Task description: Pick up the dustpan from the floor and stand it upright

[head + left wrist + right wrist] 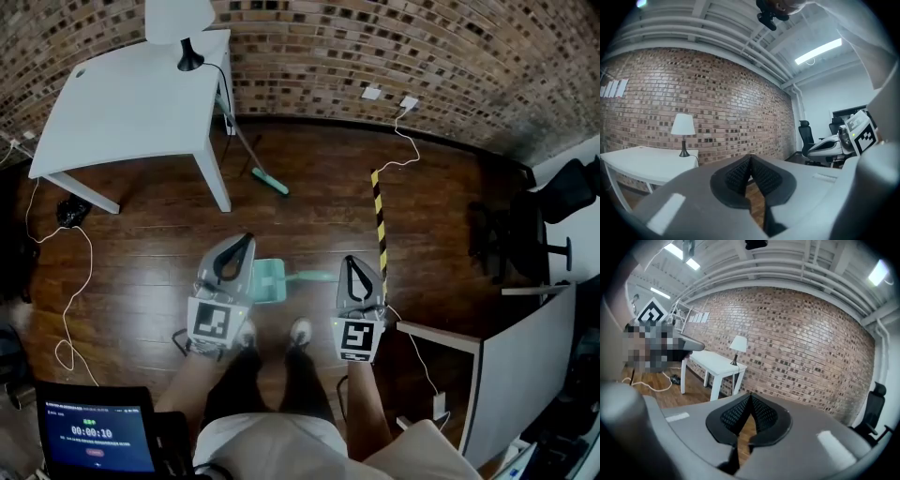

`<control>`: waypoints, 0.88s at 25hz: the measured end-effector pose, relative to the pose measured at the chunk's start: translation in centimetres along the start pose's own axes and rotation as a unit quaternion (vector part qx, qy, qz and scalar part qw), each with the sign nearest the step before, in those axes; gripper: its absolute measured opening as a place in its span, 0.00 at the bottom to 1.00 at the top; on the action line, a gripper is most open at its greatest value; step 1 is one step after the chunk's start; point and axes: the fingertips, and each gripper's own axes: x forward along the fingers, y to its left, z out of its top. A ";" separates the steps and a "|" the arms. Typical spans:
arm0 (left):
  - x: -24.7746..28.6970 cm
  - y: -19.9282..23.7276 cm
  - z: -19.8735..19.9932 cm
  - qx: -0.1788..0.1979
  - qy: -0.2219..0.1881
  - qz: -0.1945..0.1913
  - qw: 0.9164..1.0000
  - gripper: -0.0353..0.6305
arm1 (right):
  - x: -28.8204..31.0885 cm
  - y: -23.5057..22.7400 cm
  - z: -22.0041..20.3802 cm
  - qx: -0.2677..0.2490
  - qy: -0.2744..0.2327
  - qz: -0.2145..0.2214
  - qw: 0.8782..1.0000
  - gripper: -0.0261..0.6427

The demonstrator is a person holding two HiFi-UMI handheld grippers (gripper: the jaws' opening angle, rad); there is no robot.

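A teal dustpan [272, 280] lies on the wooden floor just beyond the person's shoes, its handle [316, 277] pointing right. Its left part is hidden behind my left gripper [246, 239], which is held up above the floor with its jaws shut and nothing between them. My right gripper [354, 260] hangs over the end of the handle, also shut and empty. In the left gripper view the left gripper [751, 159] shows its ribbed pads meeting, facing the brick wall. The right gripper [750, 397] in its own view has its pads together too. Neither gripper view shows the dustpan.
A teal broom [270, 180] leans against the white table [131, 94], which carries a lamp [183, 23]. A yellow-and-black striped pole [379, 225] lies on the floor at the right. Cables [66, 309] trail on the left, a black office chair [539, 220] and a white panel [520, 366] stand on the right.
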 end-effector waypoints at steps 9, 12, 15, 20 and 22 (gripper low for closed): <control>-2.4 -4.7 6.7 -0.016 -0.023 -0.034 0.999 0.06 | -1.9 -3.1 6.7 0.043 -0.023 0.014 0.999 0.06; -3.3 -5.3 7.8 0.001 -0.030 -0.034 0.999 0.06 | -3.2 -4.1 8.6 0.044 -0.035 0.025 0.998 0.06; -2.8 -5.2 9.2 0.014 -0.041 -0.034 0.998 0.06 | -3.8 -6.0 9.3 0.040 -0.042 0.005 0.998 0.06; -3.0 -5.2 10.8 0.029 -0.049 -0.038 0.998 0.06 | -5.2 -4.8 9.7 0.062 -0.071 0.017 0.995 0.06; -3.0 -4.9 11.3 0.032 -0.055 -0.038 0.997 0.06 | -5.5 -4.2 10.1 0.079 -0.081 0.022 0.993 0.06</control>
